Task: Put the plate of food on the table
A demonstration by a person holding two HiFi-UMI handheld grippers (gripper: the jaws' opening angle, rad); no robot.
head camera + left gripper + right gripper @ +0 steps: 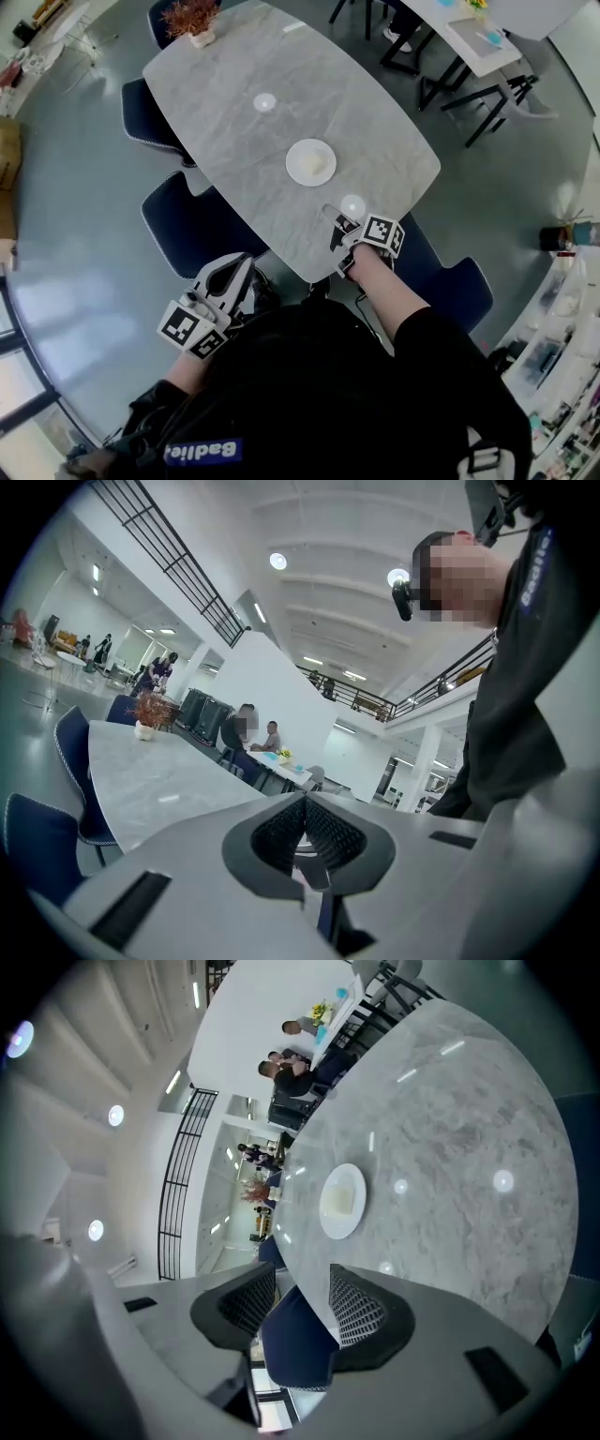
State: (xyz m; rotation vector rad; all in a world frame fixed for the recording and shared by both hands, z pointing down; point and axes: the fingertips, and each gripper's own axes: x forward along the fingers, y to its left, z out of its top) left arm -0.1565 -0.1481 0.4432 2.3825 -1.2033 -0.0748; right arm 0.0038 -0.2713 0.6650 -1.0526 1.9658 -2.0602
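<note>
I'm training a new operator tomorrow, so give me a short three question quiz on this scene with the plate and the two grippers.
1. True or false: the plate of food rests on the table.
2. Which gripper has its jaws apart with nothing between them? A: left gripper. B: right gripper.
3. Fill in: at the table's far end stands a potted ____.
Key: 1 true; 2 B; 3 plant.

White lettering on a blue patch (203, 452) on the person's black top (328, 394) is too unclear to read.
</note>
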